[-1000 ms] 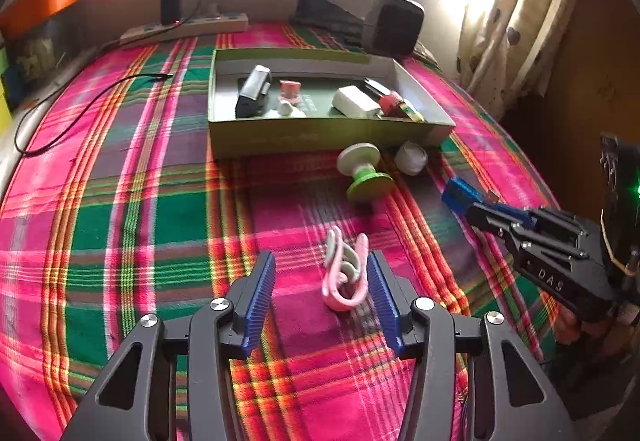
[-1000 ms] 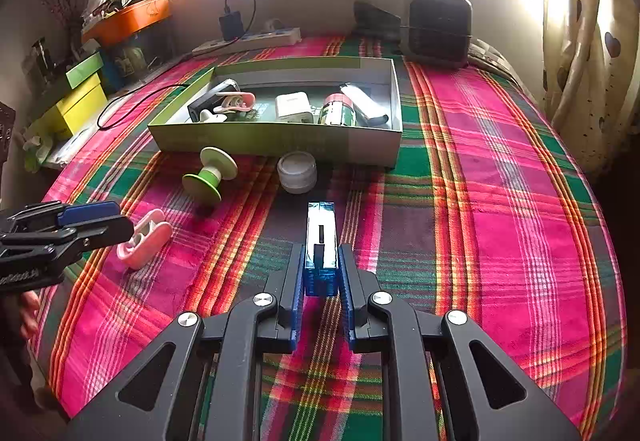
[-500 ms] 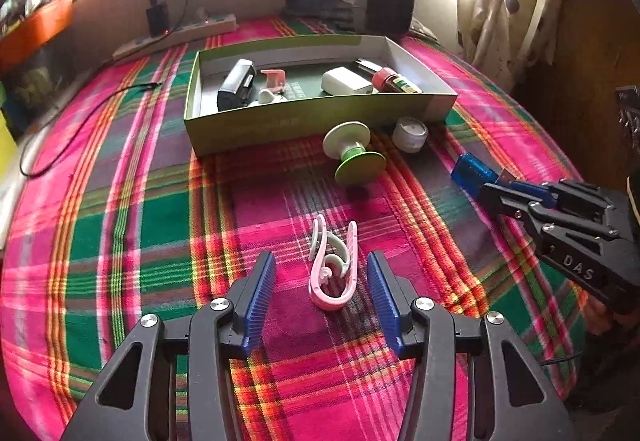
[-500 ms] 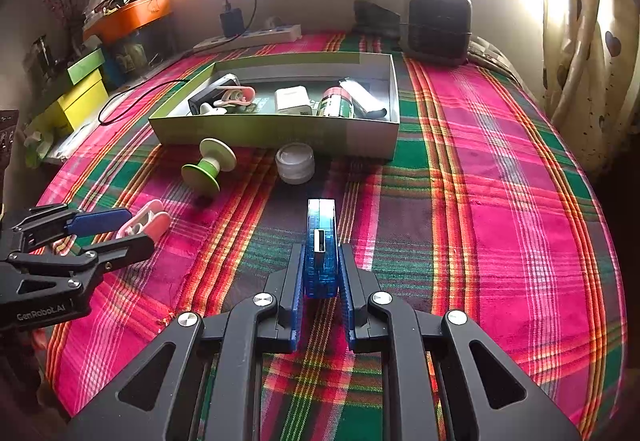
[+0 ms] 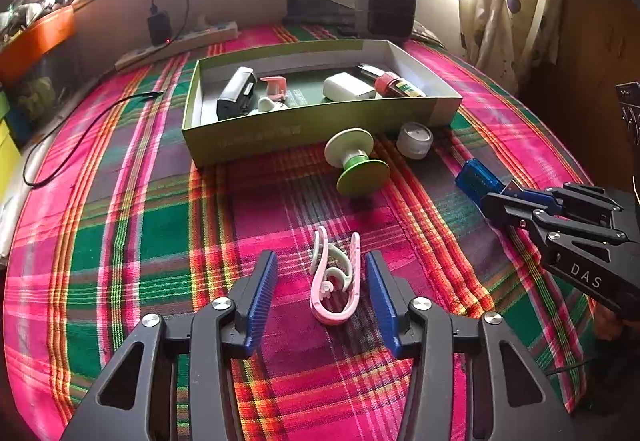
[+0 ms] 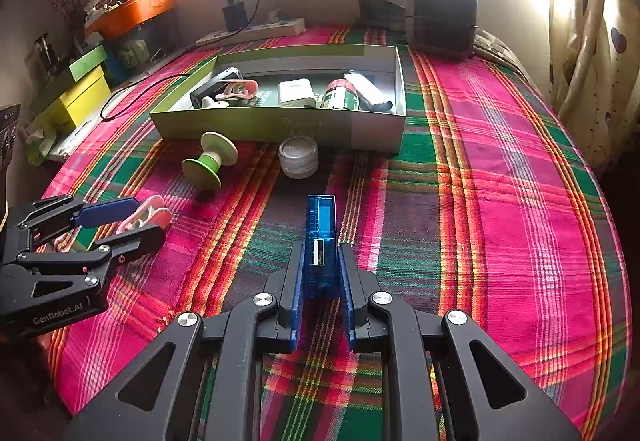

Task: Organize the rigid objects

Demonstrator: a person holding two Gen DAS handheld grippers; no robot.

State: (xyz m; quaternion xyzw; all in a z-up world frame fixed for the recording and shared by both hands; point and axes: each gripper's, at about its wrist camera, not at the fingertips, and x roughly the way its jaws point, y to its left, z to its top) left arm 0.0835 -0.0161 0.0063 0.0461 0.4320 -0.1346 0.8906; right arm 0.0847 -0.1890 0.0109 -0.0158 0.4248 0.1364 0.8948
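1. Left tool closing, pink clip between its blue pads, not yet pinched.
2. Clip lies on bed, long axis along tool's reach.
3. Right tool pinches blue USB module; green box ahead.

"DAS" on right gripper; "GenRobot.AI" on left gripper.

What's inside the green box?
The green box holds a black device, pink clip, white block, red-capped bottle and white tube. Anything beneath them is hidden.
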